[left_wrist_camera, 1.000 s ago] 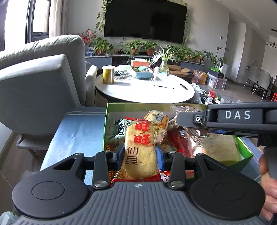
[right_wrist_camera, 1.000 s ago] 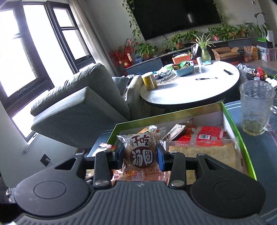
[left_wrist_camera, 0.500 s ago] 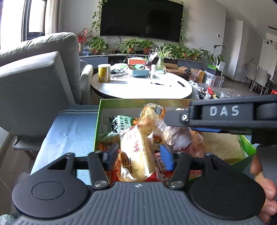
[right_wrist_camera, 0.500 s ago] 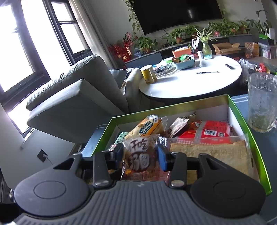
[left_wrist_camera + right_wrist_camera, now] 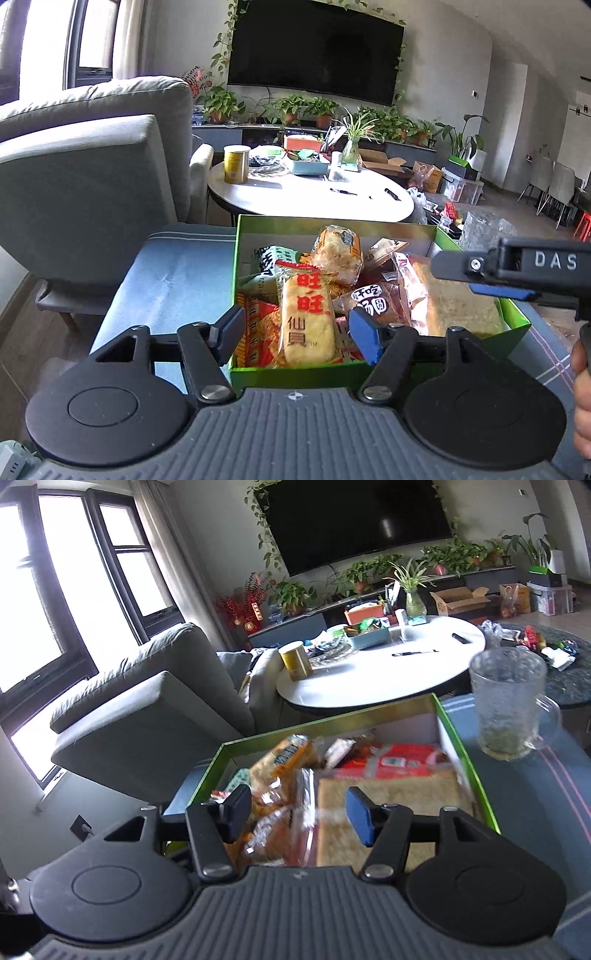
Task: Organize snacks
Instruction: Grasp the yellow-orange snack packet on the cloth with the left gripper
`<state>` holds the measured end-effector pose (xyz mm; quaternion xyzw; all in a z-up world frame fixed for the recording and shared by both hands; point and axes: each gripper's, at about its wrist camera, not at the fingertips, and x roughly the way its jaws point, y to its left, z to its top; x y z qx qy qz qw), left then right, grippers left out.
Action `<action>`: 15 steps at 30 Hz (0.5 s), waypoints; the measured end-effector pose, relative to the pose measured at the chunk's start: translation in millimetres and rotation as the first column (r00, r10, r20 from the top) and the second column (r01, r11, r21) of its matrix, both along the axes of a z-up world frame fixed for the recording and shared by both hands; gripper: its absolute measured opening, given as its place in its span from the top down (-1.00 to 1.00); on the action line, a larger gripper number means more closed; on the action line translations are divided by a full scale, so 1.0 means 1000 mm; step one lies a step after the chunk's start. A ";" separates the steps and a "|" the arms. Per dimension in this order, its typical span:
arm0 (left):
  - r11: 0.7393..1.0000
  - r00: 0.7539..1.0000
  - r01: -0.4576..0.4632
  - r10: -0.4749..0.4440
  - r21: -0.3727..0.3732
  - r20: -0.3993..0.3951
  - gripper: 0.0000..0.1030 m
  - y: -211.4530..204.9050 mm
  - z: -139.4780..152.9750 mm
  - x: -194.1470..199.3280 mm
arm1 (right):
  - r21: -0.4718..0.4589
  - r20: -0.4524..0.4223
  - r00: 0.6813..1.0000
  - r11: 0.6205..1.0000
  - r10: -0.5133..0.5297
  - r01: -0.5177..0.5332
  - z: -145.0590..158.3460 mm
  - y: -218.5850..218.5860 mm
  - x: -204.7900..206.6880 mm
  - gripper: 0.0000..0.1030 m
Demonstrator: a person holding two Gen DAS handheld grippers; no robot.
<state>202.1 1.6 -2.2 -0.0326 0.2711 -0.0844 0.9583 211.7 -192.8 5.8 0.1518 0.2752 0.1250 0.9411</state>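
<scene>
A green box (image 5: 332,373) holds several snack packs. The yellow rice cracker pack (image 5: 306,321) lies in its near left part, leaning on other packs. The small brown cake pack (image 5: 373,302) lies just right of it. My left gripper (image 5: 297,334) is open and empty above the box's near edge, with the cracker pack between its jaws but untouched. My right gripper (image 5: 297,818) is open and empty over the same box (image 5: 480,797); it also shows at the right of the left wrist view (image 5: 509,273). A large flat toast pack (image 5: 384,805) fills the box's right side.
The box sits on a blue cloth-covered table (image 5: 173,280). A glass mug (image 5: 511,701) stands to the box's right. A white oval table (image 5: 314,195) with clutter lies beyond, and a grey sofa (image 5: 85,177) to the left.
Both grippers opened and let go of their packs. The cracker pack and the brown cake pack dropped into the box. Both grippers pulled back a little.
</scene>
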 end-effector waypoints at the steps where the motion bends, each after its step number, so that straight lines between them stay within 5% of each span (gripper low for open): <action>1: 1.000 1.000 -0.002 0.002 0.001 0.002 -0.17 0.001 0.001 -0.003 | 0.001 -0.003 1.000 1.000 -0.004 0.004 -0.001 -0.002 -0.002 -0.35; 15: 1.000 0.999 -0.023 0.023 0.004 -0.034 -0.40 0.009 -0.015 -0.057 | 0.022 -0.051 0.996 0.997 -0.073 0.074 -0.015 -0.032 -0.056 -0.35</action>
